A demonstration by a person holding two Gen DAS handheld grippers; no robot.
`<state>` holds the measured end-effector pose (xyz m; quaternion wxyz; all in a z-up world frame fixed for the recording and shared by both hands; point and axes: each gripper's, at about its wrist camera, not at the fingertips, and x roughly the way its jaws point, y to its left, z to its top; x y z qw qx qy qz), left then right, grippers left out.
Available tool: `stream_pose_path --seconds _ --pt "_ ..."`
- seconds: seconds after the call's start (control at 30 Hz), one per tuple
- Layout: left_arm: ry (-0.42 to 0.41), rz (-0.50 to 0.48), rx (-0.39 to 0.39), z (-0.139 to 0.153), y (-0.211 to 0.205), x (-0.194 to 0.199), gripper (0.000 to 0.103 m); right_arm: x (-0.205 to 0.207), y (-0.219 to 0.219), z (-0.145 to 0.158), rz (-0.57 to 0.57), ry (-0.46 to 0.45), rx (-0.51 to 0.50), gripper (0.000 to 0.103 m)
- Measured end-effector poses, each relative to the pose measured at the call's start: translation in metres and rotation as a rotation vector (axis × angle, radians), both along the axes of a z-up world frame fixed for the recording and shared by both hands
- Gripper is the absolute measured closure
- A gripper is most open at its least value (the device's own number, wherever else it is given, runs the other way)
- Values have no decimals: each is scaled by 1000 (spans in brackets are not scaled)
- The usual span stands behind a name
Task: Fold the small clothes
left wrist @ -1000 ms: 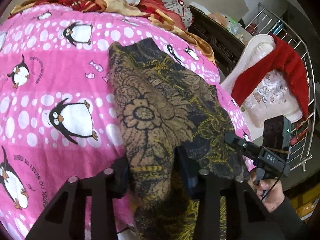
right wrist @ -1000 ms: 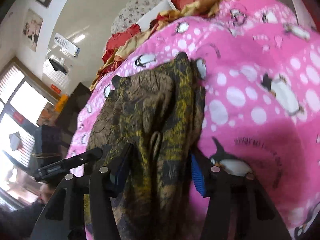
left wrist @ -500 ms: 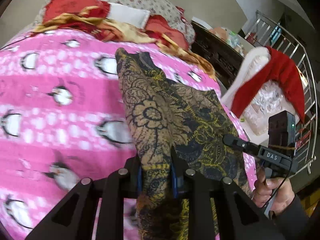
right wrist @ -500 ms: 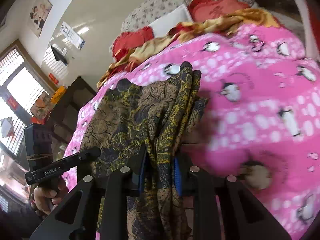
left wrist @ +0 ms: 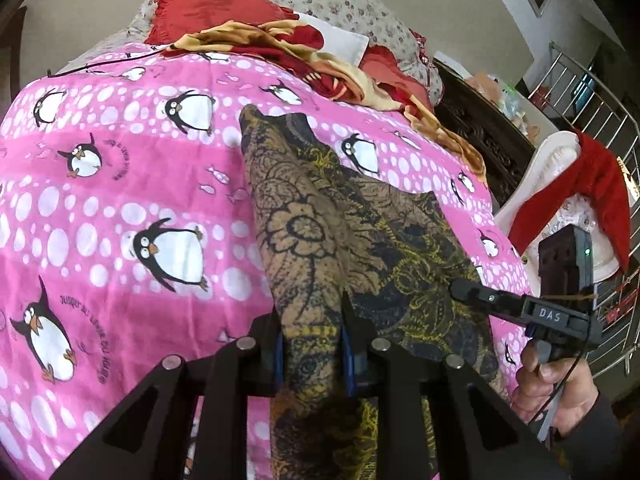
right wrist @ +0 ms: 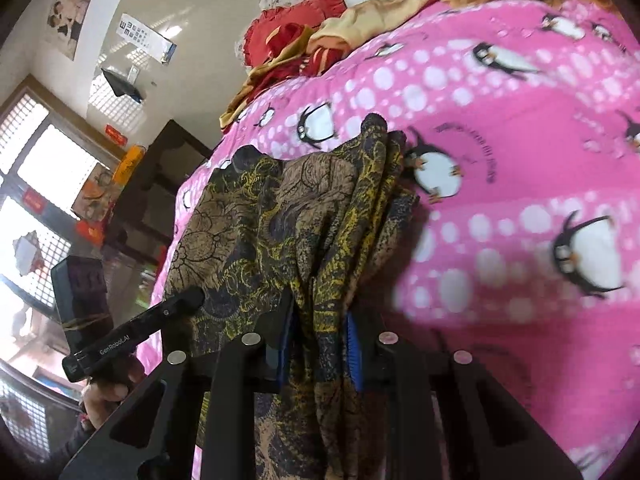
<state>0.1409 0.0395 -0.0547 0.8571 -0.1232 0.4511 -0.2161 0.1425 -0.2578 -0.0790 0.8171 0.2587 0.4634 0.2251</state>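
Observation:
A small dark garment (left wrist: 340,232) with brown and yellow floral print lies stretched over the pink penguin blanket (left wrist: 120,200). My left gripper (left wrist: 312,344) is shut on its near edge, the cloth bunched between the blue pads. In the right wrist view the same garment (right wrist: 280,220) hangs in folds, and my right gripper (right wrist: 320,344) is shut on a bunched part of its near edge. The right gripper (left wrist: 496,300) also shows at the right of the left wrist view, held by a hand. The left gripper (right wrist: 176,308) shows at the left of the right wrist view.
Red and yellow bedding (left wrist: 280,48) and pillows are piled at the bed's far end. Beside the bed stand a dark wooden cabinet (left wrist: 480,120), a white chair with a red cloth (left wrist: 592,184) and a metal rack (left wrist: 600,92). Windows (right wrist: 40,168) lie to the left.
Both grippers went from open around the garment's near edge to shut on it. Both then pulled back along the bed, drawing the garment out long and lifting its near end.

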Motion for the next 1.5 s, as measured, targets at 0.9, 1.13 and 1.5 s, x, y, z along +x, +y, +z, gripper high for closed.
stream_pose_path --seconds 0.9,1.13,1.5 --pt "-70 183 186 -22 -37 35 47 10 62 13 -77 -46 -542 102" --pt "-71 185 118 -36 -26 37 45 -1 49 -2 -86 -111 -542 103" --pt "-150 57 133 20 -10 -57 45 -81 62 58 49 -162 -497 102"
